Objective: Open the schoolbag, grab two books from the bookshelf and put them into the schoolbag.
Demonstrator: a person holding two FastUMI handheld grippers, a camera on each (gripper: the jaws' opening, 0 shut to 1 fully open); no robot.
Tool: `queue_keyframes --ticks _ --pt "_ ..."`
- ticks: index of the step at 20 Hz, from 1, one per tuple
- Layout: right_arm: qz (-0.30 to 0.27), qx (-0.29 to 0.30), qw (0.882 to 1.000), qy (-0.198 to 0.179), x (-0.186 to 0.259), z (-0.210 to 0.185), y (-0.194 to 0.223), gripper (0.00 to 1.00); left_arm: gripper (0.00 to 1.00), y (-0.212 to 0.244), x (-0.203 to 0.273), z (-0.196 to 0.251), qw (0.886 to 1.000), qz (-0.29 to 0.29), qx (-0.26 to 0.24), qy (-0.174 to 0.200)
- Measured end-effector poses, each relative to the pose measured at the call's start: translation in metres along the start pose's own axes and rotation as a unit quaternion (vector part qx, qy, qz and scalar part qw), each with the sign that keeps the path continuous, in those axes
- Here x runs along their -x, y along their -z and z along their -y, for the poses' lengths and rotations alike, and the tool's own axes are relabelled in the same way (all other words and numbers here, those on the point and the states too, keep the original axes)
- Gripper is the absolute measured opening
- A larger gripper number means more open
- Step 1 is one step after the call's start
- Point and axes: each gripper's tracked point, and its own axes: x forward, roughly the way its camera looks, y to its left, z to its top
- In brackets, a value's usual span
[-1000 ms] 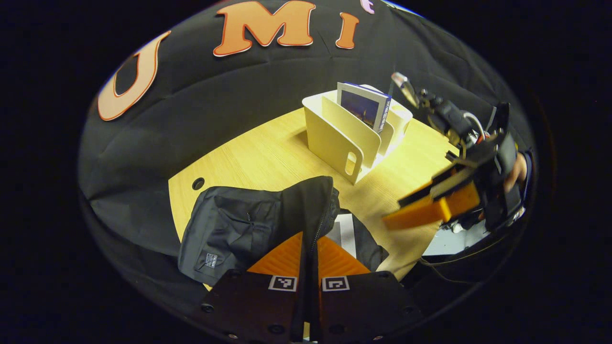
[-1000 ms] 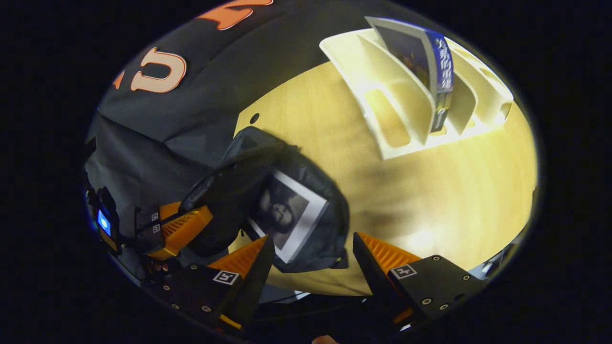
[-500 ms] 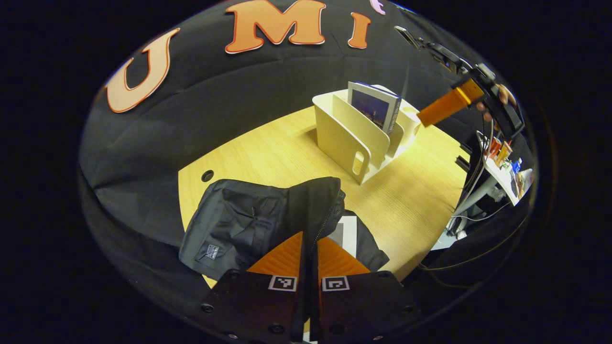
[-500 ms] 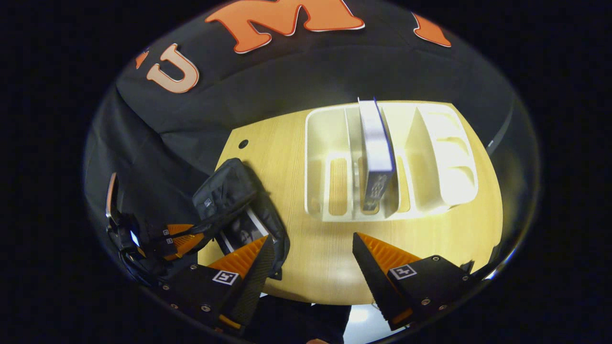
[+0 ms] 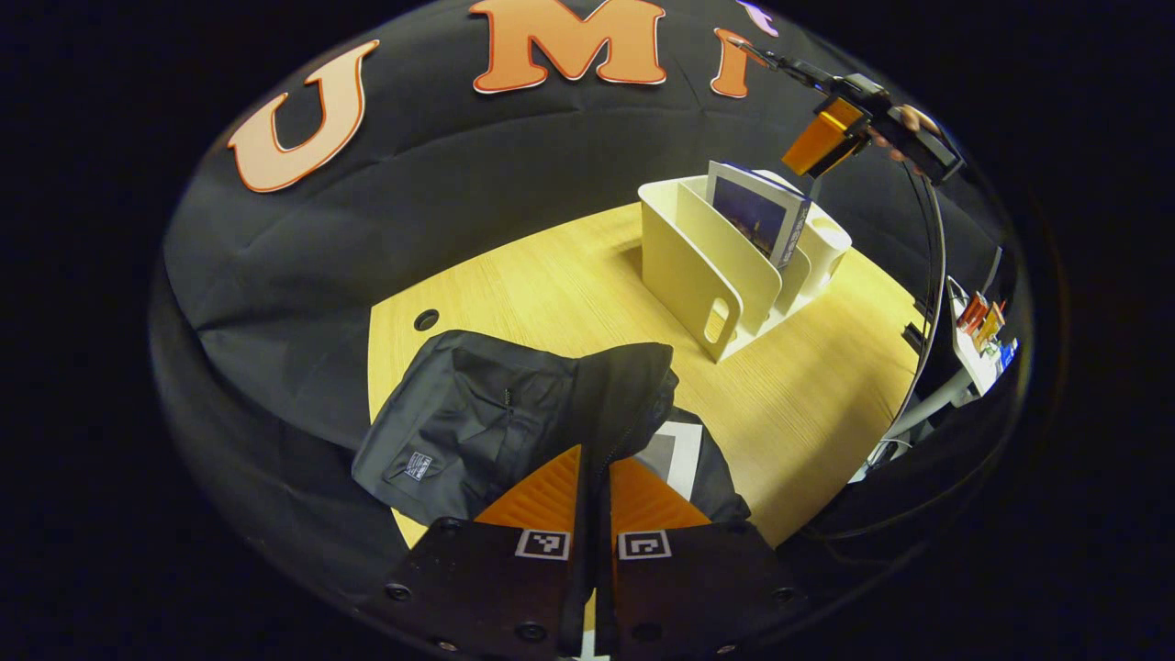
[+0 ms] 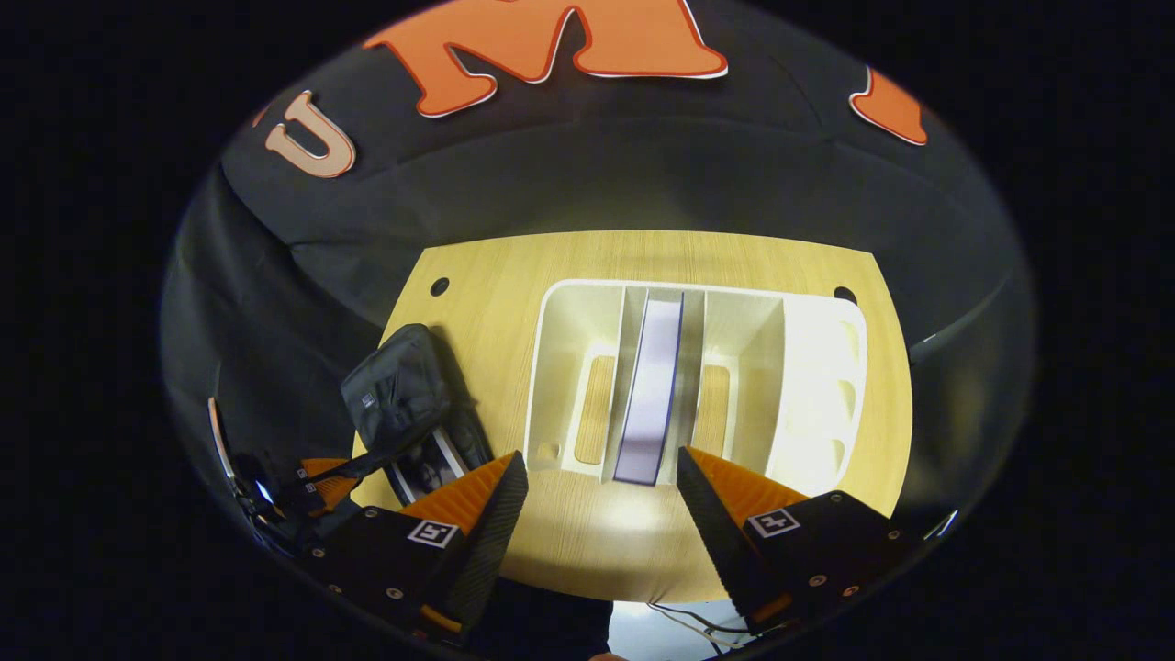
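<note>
Swinging up from beside the bag, the right gripper (image 6: 601, 482) now hangs directly over the remaining blue-spined book (image 6: 650, 390), which stands upright in a middle slot of the cream plastic bookshelf (image 6: 817, 386); its orange fingers are spread wide, framing the book's near end. The left gripper (image 5: 595, 477) stays pressed together on the raised flap of the black fabric schoolbag (image 5: 477, 422), keeping its mouth open on the wooden table (image 5: 551, 285) over a white-bordered book (image 5: 675, 450) already inside. Judging by this, the second pick comes next.

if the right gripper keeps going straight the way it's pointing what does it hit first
Most likely the book standing in the bookshelf. The open right gripper points down at its top edge, which lies between the fingers' line. How far above it the gripper is cannot be judged.
</note>
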Motion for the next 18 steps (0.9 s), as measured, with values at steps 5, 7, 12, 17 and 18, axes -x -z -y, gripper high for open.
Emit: queue_keyframes --ticks 5,7,12,17,18 --pt "-0.051 -0.018 0.998 0.01 -0.056 0.017 -0.018 0.99 0.05 0.001 -0.002 0.001 1.0 -0.008 0.009 -0.005" --pt "-0.065 -0.022 0.998 0.017 -0.074 0.021 -0.02 0.99 0.05 0.001 -0.005 0.002 1.0 -0.012 0.011 -0.006" --pt "-0.091 -0.034 0.994 0.042 -0.104 0.028 -0.019 0.75 0.05 0.0 -0.007 0.001 1.0 -0.014 0.022 -0.011" --pt "-0.094 -0.058 0.991 0.078 -0.104 0.043 -0.016 0.41 0.05 -0.001 -0.007 0.004 0.999 -0.014 0.03 -0.011" --pt "-0.096 -0.06 0.991 0.077 -0.097 0.04 -0.014 0.39 0.05 -0.001 -0.009 0.004 0.999 -0.009 0.029 -0.009"
